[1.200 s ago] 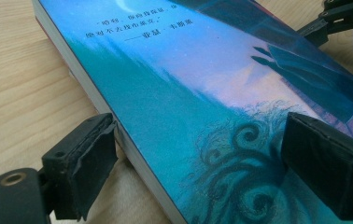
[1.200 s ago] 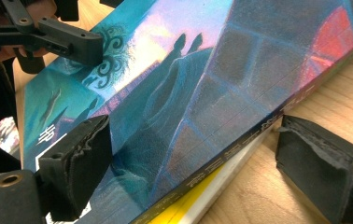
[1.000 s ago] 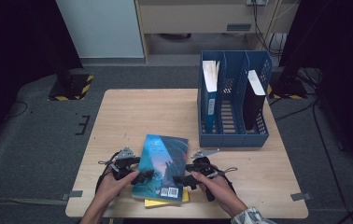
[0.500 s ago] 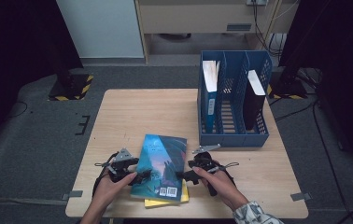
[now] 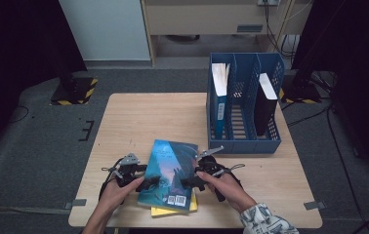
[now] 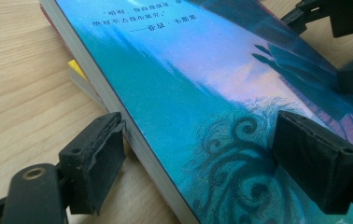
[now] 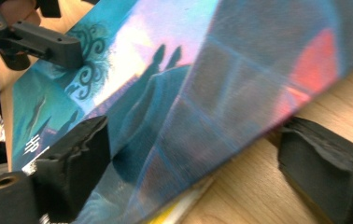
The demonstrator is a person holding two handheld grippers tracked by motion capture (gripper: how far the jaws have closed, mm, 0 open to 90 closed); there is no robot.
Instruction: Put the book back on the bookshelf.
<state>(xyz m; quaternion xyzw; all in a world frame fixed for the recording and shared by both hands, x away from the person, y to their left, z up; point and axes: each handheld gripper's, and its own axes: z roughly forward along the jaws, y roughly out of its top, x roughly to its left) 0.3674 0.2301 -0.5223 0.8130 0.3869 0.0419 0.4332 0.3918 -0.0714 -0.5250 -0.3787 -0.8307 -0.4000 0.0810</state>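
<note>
- Teal paperback book [image 5: 170, 174] near the table's [image 5: 138, 122] near edge, on top of a yellow book [image 5: 173, 211].
- Left gripper [image 6: 202, 154] astride its left edge, right gripper [image 7: 198, 163] astride its right; both jaws just opening, pads not pressing.
- Gripper views: right side lifted.
- Blue file rack [image 5: 243, 105] far right; bare tabletop far left.
</note>
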